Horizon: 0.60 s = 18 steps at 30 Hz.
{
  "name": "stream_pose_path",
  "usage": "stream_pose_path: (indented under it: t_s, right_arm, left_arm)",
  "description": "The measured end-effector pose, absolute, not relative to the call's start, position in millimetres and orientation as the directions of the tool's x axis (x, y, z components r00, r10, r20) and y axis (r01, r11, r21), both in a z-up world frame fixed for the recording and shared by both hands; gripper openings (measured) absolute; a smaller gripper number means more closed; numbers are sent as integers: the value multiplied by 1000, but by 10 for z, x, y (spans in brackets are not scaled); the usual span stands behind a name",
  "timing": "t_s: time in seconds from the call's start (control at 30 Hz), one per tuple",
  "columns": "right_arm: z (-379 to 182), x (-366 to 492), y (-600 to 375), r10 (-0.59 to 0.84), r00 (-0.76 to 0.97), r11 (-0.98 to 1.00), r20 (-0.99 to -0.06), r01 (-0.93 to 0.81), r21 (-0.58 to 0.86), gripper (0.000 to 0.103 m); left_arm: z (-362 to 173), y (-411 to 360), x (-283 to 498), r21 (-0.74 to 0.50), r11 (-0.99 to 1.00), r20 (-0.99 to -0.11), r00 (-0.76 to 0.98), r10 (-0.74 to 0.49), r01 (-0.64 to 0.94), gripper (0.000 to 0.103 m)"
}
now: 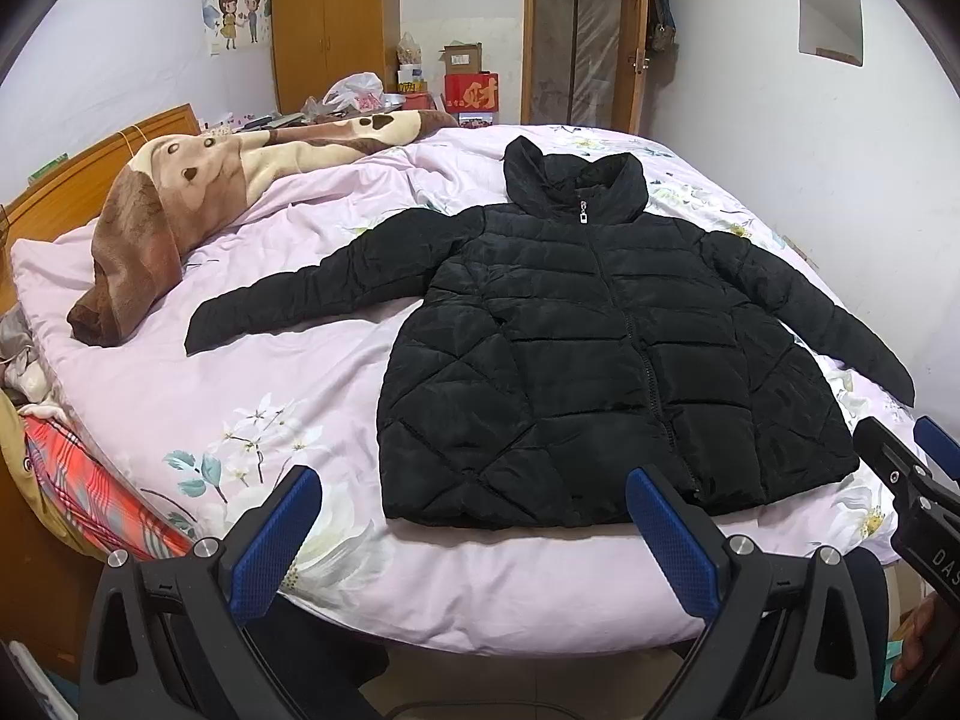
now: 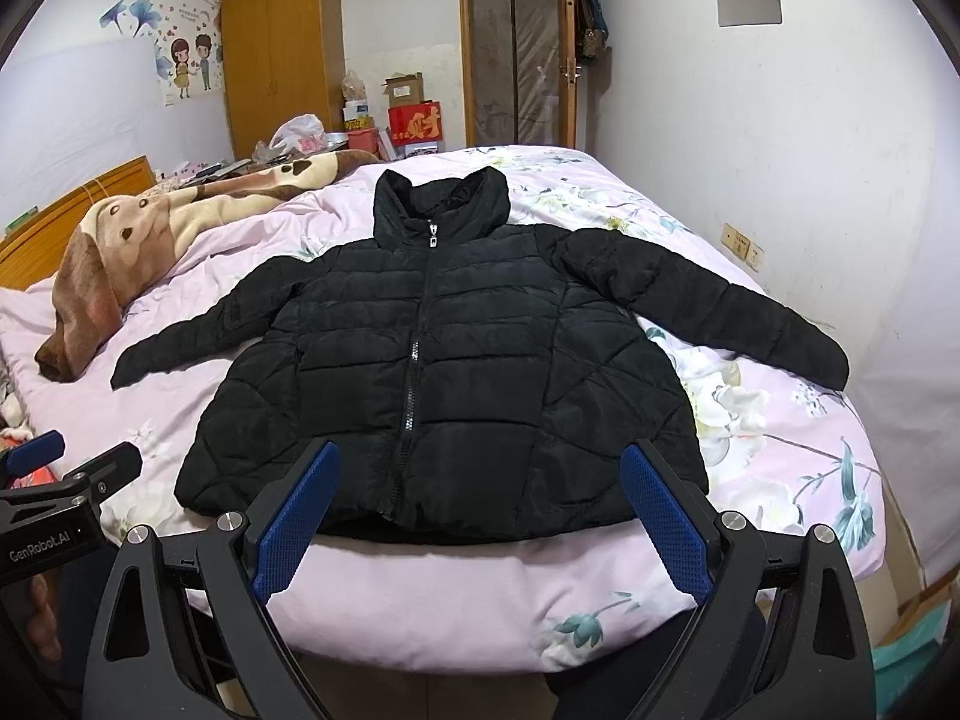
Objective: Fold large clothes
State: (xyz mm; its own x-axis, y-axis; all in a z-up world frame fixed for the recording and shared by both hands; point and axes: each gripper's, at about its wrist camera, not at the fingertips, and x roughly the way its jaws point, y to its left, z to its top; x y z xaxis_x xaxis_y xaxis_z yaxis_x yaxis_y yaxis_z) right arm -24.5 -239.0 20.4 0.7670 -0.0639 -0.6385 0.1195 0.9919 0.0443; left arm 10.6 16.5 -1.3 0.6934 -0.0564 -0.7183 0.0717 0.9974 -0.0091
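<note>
A black quilted puffer jacket (image 1: 600, 354) lies flat and zipped on the bed, front up, hood at the far end, both sleeves spread outward; it also shows in the right wrist view (image 2: 444, 366). My left gripper (image 1: 474, 516) is open and empty, held just short of the jacket's hem, toward its left half. My right gripper (image 2: 480, 498) is open and empty, held at the hem near the middle. The right gripper also shows at the right edge of the left wrist view (image 1: 906, 456), and the left gripper shows at the left edge of the right wrist view (image 2: 72, 456).
The bed has a pink floral cover (image 1: 252, 384). A brown and cream plush blanket (image 1: 180, 204) lies at the far left by the wooden headboard (image 1: 78, 174). A white wall (image 2: 780, 150) runs close along the bed's right side. A wardrobe (image 2: 276, 54) and boxes (image 2: 414, 114) stand behind.
</note>
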Motion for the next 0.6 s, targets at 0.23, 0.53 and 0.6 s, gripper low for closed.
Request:
stream_pose_path:
  t_s: [0.23,0.53,0.6]
  right_arm:
    - [189,-242,-2391,-64,765,992,-641,120,44,95]
    - [184,-239,-2388,-65,765,992,-641,121,43,95]
    - [190,-234,-2391,-64,764,992,-642,120,44,95]
  left_arm:
    - [-42,187,122,-10,998,-720,692,-52,65,103]
    - [-54,213,131,-12,998,-724,688,-55,67,103]
    - [-53,212,133,-11,998,-725,687,-54,68,103]
